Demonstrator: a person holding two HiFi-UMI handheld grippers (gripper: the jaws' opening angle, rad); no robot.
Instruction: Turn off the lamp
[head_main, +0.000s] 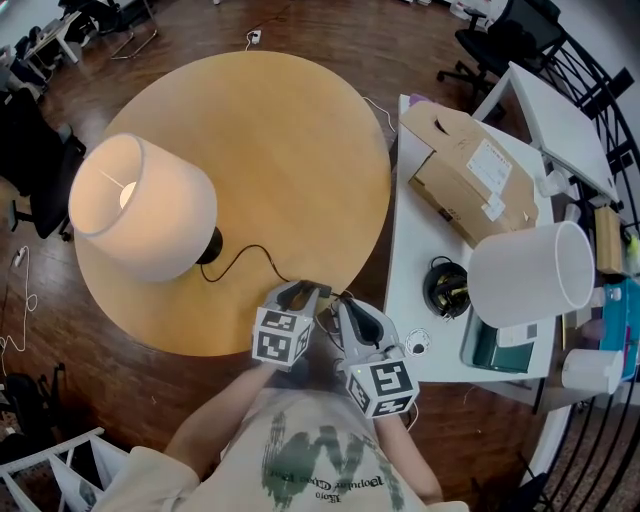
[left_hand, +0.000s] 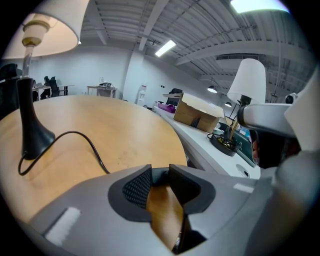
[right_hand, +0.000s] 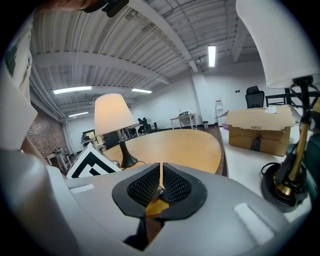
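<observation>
Lamp (head_main: 140, 205) is lit: white drum shade glowing warm, bulb visible inside, thin black stem on a flared black base. It sits on the left side of the round wooden worktop (head_main: 290, 150), and the shade overhangs the worktop's left edge in the head view. A black cord (head_main: 245, 255) runs from the base in a loose curve to the near edge, where both grippers meet.

Left gripper (head_main: 303, 292): jaws a narrow gap apart. A small dark piece sits between the tips, probably the cord or its switch, though the view is too tight to be sure. Right gripper (head_main: 350, 310): just beside the left one, jaws almost together with only a sliver between the pads. A small grey bit is low between them; I can't tell what it is. Both hover at the near rim, over the wood.

Room: the middle and far half of the round worktop is bare, with lots of free surface between lamp and grippers. To the right, close alongside, is a white worktop (head_main: 410, 260) carrying a cardboard box (head_main: 465, 175) and a second lamp (head_main: 530, 272), unlit, with a white shade. That side is tight. A black chair (head_main: 30, 150) stands on the floor beyond the left edge, near the lamp.
</observation>
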